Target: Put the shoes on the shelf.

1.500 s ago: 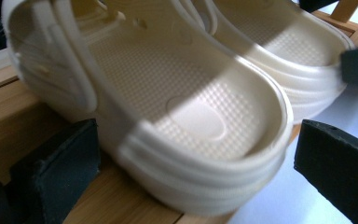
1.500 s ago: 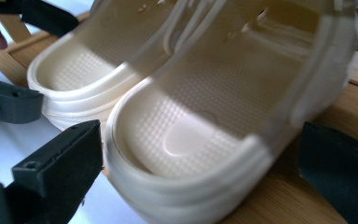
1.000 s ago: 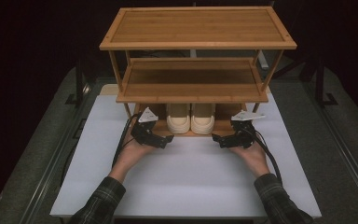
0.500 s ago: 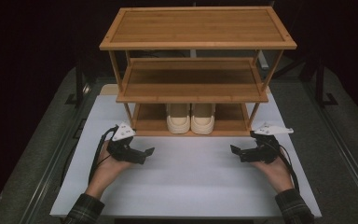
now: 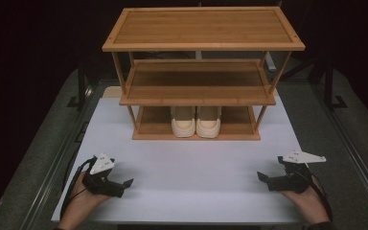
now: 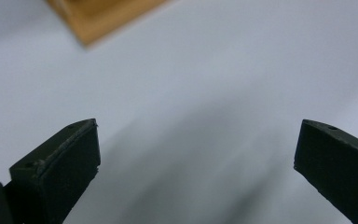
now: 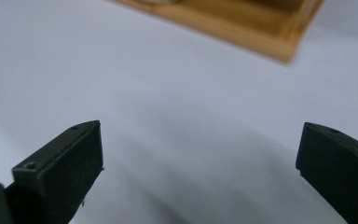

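Resting low at the near corners of the white worktop (image 5: 191, 172), the left claw (image 5: 124, 183) and right claw (image 5: 263, 177) both hold nothing, jaws spread wide apart; the shoes (image 5: 196, 121) sit side by side on the bottom shelf of the rack (image 5: 203, 26), toes toward the person, well apart from either claw; the placing step looks finished, so any next move would call for reaching forward under the middle shelf without knocking its edge.

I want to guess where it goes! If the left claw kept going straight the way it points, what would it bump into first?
Probably the right claw: the left claw points sideways across the bare white mat, not at the shoe rack. Depth is hard to judge.
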A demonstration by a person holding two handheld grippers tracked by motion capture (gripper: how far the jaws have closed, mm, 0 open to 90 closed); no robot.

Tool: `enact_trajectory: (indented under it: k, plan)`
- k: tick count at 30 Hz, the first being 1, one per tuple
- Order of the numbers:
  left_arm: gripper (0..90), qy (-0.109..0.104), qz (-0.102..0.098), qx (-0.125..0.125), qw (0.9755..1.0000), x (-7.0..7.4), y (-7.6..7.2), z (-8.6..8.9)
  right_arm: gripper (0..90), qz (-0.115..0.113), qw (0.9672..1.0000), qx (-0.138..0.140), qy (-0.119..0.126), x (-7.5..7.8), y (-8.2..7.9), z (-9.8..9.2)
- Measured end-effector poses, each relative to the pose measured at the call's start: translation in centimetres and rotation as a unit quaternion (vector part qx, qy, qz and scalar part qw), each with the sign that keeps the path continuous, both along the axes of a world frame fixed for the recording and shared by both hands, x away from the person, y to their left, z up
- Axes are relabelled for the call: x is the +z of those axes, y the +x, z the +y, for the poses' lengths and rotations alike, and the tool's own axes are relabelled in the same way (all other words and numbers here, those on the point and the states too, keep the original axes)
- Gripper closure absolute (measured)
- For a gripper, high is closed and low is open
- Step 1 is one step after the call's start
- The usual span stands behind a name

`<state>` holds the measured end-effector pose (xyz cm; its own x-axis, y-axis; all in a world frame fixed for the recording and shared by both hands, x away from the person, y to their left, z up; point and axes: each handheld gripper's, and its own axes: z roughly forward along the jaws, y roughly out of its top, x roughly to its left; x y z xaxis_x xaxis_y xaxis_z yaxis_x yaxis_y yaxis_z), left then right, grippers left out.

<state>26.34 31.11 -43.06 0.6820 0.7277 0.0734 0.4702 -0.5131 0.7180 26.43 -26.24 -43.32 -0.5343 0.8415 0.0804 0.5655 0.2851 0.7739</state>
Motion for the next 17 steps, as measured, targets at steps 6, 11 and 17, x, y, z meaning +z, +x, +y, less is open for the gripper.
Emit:
enact_trajectory:
  k: [6,11,17]
  plan:
    - [0.0,0.002,0.01,0.02,0.9997,-1.2,-1.7,2.5,0.5,0.018,0.9992,-0.02,-0.029,-0.8,-1.5,-1.9]
    - [0.0,0.001,0.024,0.021,0.9995,-1.9,-1.4,3.1,0.5,0.031,0.9982,-0.022,-0.045,-1.4,-1.3,-2.3]
    - [0.0,-0.005,0.034,0.022,0.9992,-2.0,-1.2,3.2,0.4,0.044,0.9972,-0.009,-0.061,-2.3,-1.2,-2.4]
